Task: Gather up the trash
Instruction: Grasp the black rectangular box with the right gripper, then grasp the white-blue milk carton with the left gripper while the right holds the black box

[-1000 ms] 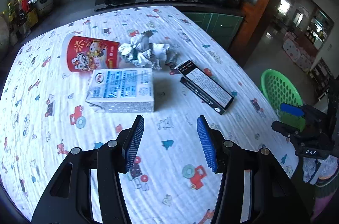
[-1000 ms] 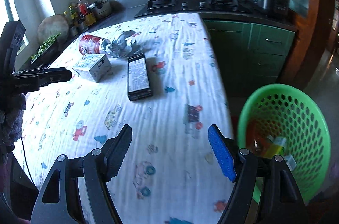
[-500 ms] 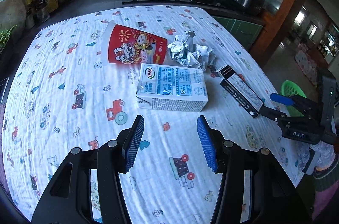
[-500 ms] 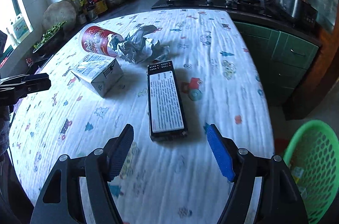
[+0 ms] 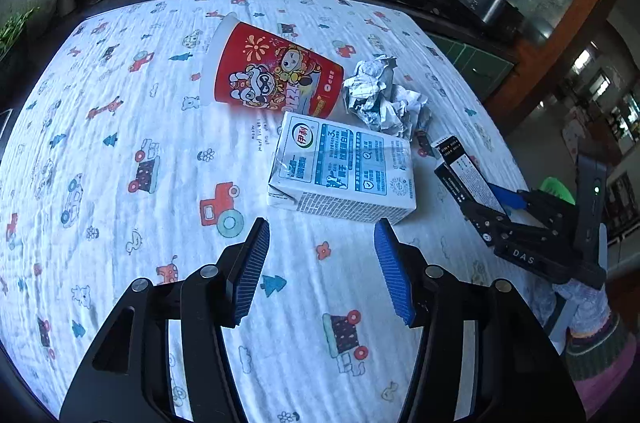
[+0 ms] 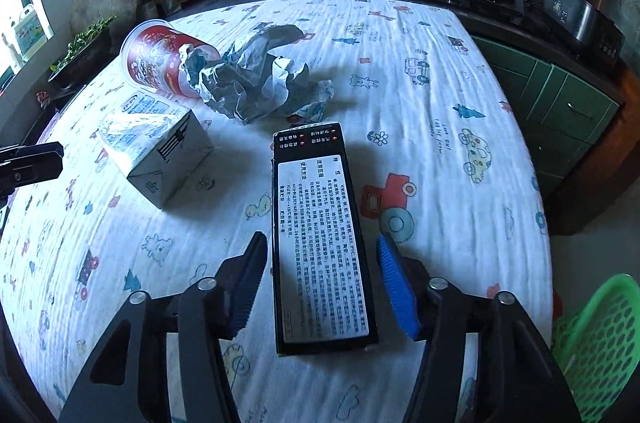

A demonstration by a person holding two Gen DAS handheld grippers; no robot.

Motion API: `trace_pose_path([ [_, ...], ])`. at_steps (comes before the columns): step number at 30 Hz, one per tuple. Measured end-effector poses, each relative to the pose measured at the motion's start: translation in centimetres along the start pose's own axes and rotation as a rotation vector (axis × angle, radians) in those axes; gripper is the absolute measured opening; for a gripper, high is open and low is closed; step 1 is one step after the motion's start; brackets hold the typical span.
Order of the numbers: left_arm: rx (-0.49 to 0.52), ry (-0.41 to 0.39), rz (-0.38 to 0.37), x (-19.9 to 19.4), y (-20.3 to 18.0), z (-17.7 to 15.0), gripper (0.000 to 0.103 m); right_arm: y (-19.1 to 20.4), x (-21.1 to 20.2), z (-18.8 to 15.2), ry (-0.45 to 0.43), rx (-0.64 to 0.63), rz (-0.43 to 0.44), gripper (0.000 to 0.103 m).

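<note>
From the left wrist, the left tongs [image 5: 320,243] stood apart over the printed cloth of the worktop [image 5: 120,127], holding nothing. Just ahead of them lay a rectangular milk carton [image 5: 344,171] on its side, glossy with blue and white print. Beyond it a red paper cup [image 5: 272,75] lay tipped over, its white rim towards the far left corner, and a crumpled foil wrapper [image 5: 380,99] sat touching the cup's base. This view alone showed the right tongs [image 5: 496,199] from outside, near the right edge, straddling the near end of a long black box [image 5: 464,175]. Only a sliver of the green basket [image 5: 556,185] showed behind them.

From the right wrist, the right tongs [image 6: 320,259] were apart with the flat black box [image 6: 320,239] between the ribbed blue pads [image 6: 396,291], a gap showing on either side. Its white label of dense text was readable only here. The perforated plastic green basket [image 6: 600,335] stood off the worktop's near right corner. The carton [image 6: 156,147], cup [image 6: 160,63] and foil wrapper [image 6: 256,83] lay further in, towards the left edge.
</note>
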State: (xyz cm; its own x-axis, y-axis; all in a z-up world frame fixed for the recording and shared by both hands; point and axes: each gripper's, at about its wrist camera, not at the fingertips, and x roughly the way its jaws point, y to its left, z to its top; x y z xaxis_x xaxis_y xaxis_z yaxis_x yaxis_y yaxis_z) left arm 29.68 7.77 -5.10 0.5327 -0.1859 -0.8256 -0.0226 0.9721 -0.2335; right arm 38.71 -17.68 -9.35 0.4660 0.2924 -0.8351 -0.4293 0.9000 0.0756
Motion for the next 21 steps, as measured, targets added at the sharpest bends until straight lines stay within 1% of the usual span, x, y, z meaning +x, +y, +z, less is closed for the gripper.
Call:
trace_pose_path([
  [3,-0.042,0.011,-0.007,0.5,-0.2,0.3,0.062,0.1,-0.1,-0.1,-0.007,-0.008,0.002,0.045],
  [5,-0.068,0.014,-0.011,0.8,-0.4,0.5,0.062,0.1,-0.3,-0.3,-0.009,-0.015,0.002,0.044],
  [6,-0.058,0.005,-0.009,0.9,-0.7,0.6,0.062,0.1,-0.4,-0.4,-0.011,-0.014,0.007,0.044],
  [9,0.03,-0.025,0.034,0.7,-2.0,0.9,0.063,0.0,-0.9,-1.0,-0.013,-0.017,0.015,0.044],
  [11,0.105,-0.037,0.035,0.5,-2.9,1.1,0.064,-0.2,-1.3,-1.4,-0.013,-0.02,0.016,0.044],
  [14,0.251,-0.046,0.031,0.3,-4.0,1.4,0.069,-0.5,-1.9,-1.9,-0.012,-0.008,0.029,0.044],
  [17,0.398,-0.042,0.001,0.1,-4.7,1.7,0.074,-0.6,-2.5,-2.4,-0.012,-0.01,0.023,0.044],
  [18,0.434,-0.03,-0.022,0.2,-4.8,1.9,0.077,-0.7,-2.7,-2.5,-0.009,-0.007,0.025,0.044],
  [19,0.468,-0.017,-0.049,0.3,-4.9,2.0,0.078,-0.7,-2.9,-2.7,-0.008,-0.004,0.026,0.044],
  [21,0.53,-0.02,-0.062,0.5,-4.9,2.3,0.079,-0.7,-3.4,-2.9,-0.01,0.0,0.021,0.044],
])
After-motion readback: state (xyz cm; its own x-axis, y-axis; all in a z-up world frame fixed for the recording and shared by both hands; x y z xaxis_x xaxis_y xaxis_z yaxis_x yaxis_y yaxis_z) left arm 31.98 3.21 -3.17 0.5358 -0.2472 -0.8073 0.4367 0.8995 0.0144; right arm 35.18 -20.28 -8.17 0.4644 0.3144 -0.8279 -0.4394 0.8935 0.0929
